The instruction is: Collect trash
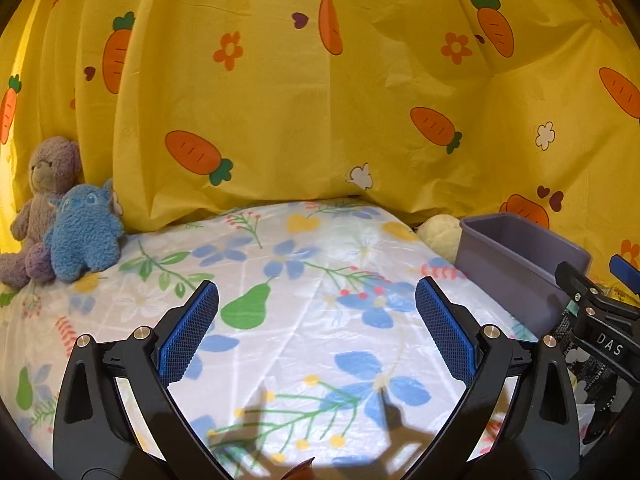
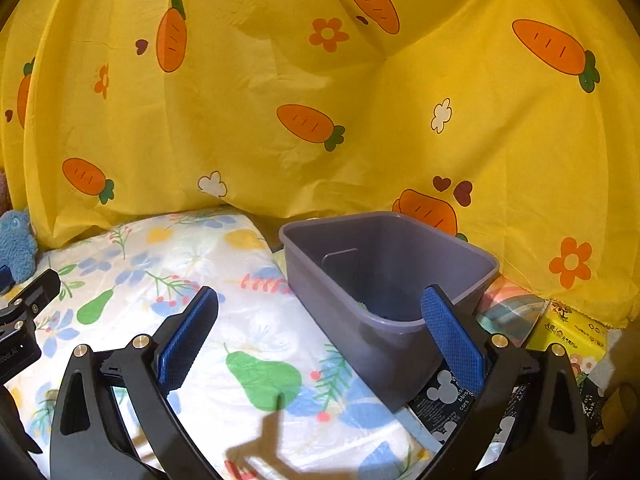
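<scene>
Both the left gripper (image 1: 316, 320) and the right gripper (image 2: 320, 328) stand spread wide and empty above a flower-printed white plastic tablecloth (image 1: 300, 264). The grey-purple rectangular plastic bin (image 2: 384, 276) sits at the cloth's right edge. No loose trash shows; likely between pickups, the next move calls for finding another piece.

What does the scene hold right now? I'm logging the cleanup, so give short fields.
surface: floral sheet, no loose trash seen on it
bin: purple bin at the sheet's right edge, upright, mostly empty
toys: purple bear and blue plush, back left
left tool: open, empty
right tool: open, empty
</scene>
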Motion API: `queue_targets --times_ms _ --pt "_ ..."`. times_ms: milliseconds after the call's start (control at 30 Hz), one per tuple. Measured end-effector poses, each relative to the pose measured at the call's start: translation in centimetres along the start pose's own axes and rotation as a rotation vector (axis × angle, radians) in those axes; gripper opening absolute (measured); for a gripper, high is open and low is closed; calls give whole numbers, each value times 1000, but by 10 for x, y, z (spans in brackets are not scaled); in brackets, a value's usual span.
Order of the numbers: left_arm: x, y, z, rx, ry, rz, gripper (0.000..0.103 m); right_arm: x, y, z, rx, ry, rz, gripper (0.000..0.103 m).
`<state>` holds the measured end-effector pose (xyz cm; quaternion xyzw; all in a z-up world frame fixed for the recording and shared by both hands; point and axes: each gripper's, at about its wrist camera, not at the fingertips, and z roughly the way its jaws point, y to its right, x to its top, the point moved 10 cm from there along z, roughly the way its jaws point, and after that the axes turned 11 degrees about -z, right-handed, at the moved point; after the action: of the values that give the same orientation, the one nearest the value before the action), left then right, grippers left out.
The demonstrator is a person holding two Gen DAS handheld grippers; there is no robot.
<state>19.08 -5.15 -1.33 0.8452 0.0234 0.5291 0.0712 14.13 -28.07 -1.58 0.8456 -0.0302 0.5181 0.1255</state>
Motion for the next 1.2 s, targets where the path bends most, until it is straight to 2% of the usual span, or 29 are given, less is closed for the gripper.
queue_targets --times_ms 200,433,1200 --pt "-16 -30 -22 17 -15 -48 97 -8 -30 -24 21 26 -35 98" --pt "-27 -47 -37 35 -17 -50 97 -15 -41 -39 34 38 -33 98" --pt "-25 -52 -52 26 11 -44 97 -16 -45 -52 32 61 -28 98"
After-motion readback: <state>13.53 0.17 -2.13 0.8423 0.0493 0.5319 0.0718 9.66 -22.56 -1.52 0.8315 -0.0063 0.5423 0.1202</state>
